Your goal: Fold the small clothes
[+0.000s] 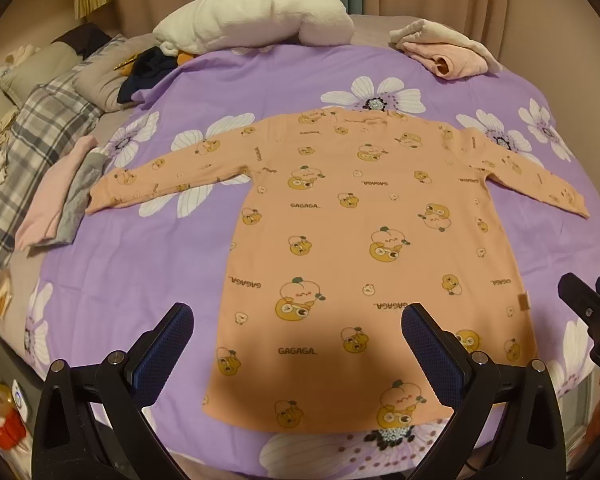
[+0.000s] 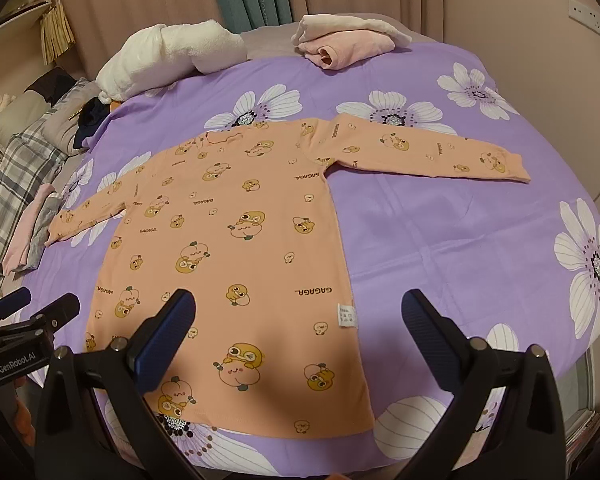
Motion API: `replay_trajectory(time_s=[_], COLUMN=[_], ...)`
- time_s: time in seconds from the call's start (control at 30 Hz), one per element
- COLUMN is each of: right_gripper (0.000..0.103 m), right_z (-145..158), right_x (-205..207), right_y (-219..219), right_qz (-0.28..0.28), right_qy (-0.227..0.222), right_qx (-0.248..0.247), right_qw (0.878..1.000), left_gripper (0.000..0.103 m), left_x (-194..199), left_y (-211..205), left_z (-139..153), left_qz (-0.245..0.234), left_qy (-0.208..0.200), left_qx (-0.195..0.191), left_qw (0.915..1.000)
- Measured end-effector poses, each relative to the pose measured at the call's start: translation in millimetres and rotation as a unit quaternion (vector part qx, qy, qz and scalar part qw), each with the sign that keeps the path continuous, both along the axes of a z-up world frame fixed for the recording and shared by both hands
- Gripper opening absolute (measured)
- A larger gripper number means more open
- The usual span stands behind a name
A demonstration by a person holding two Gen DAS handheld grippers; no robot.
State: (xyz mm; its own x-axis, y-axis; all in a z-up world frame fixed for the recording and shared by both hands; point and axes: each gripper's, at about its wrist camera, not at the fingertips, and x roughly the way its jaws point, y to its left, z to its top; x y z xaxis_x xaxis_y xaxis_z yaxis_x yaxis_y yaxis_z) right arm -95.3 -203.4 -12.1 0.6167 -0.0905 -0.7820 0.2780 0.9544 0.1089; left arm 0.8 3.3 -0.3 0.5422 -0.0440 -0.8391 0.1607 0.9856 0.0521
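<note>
A small peach long-sleeved top [image 1: 352,248] printed with cartoon figures lies flat on the purple flowered sheet [image 1: 148,248], both sleeves spread sideways and the hem toward me. The same top [image 2: 228,248] fills the middle of the right wrist view, with its sheet [image 2: 440,240] around it. My left gripper [image 1: 298,320] hovers open above the hem area, nothing between its blue-padded fingers. My right gripper [image 2: 300,308] also hangs open over the top's lower right side near a white label [image 2: 347,314]. Each gripper shows at the edge of the other's view, the right gripper [image 1: 592,312] and the left gripper [image 2: 28,308].
A white fluffy blanket [image 1: 256,16] and a folded pink and cream pile [image 1: 444,48] sit at the far edge of the bed. Folded pink and grey clothes [image 1: 60,200] lie left of the top beside a plaid cover [image 1: 24,160]. Dark clothing [image 1: 148,68] lies at the far left.
</note>
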Motion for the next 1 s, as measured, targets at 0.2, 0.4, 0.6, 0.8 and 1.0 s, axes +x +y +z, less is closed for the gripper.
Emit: replay_trajectory(time_s=[0.2, 0.4, 0.6, 0.8, 1.0], right_gripper=[0.103, 0.103, 0.103, 0.103, 0.103], right_z=[1.9, 1.7, 2.1, 1.4, 1.1], right_x=[-2.2, -2.3, -1.8, -4.1, -4.9], right_y=[2.1, 3.7, 3.3, 4.6, 5.4], right_qz=[0.0, -0.001, 0.0, -0.001, -0.001], right_qy=[0.0, 0.0, 0.0, 0.0, 0.0], right_qx=[0.001, 0.002, 0.002, 0.005, 0.007], right_qw=[1.0, 1.0, 1.0, 1.0, 1.0], left_gripper=[0.103, 0.103, 0.103, 0.103, 0.103], left_x=[-2.2, -3.4, -4.6, -4.8, -6.7], left_y=[-2.6, -2.3, -1.5, -1.5, -1.9], left_z=[-0.8, -0.5, 0.2, 0.3, 0.4], left_qz=[-0.003, -0.002, -0.002, -0.002, -0.004], left_qy=[0.0, -0.003, -0.001, 0.0, 0.0], left_qx=[0.0, 0.002, 0.003, 0.004, 0.007], left_qw=[1.0, 1.0, 1.0, 1.0, 1.0])
